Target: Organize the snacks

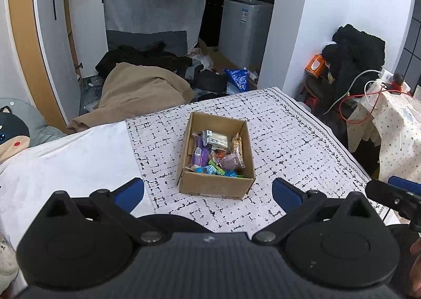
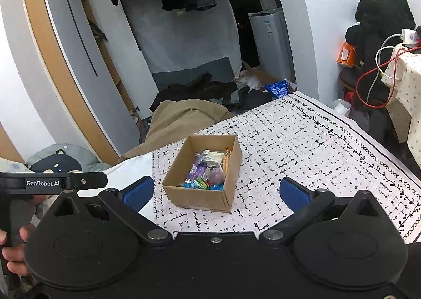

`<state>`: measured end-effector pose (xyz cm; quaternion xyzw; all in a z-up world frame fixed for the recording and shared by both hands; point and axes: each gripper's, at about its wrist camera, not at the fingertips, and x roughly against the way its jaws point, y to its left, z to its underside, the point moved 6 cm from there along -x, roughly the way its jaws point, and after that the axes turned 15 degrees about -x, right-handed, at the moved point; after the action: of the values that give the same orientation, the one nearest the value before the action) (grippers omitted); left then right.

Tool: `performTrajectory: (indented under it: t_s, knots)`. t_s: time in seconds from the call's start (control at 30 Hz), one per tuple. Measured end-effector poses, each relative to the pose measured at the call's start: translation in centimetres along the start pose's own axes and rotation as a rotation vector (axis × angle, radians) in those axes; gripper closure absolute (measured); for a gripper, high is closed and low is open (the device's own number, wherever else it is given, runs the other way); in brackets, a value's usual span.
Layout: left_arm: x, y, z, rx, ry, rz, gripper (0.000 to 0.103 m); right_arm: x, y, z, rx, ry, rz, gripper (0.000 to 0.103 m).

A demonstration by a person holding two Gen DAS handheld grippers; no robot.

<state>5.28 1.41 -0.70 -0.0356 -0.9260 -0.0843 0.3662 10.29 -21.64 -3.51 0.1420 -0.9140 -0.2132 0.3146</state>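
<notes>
An open cardboard box stands on the patterned tablecloth. It holds several wrapped snacks in purple, green, blue and orange wrappers. The box also shows in the right wrist view, with the snacks inside. My left gripper is open and empty, held above the table just in front of the box. My right gripper is open and empty, in front of the box and slightly to its right. Part of the right gripper shows at the left wrist view's right edge.
A white sheet covers the table's left part. A plush toy lies at far left. Beyond the far edge are a tan blanket and clothes on the floor. A chair with dark clothes and cables stands to the right.
</notes>
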Motion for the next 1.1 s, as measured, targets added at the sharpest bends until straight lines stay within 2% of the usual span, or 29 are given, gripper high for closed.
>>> performTrajectory:
  t_s: [1.1]
  knots:
    - [-0.55,-0.71,-0.07,0.006,-0.012,0.036,0.000,0.24,0.24,0.00,0.008,-0.005,0.025,0.000]
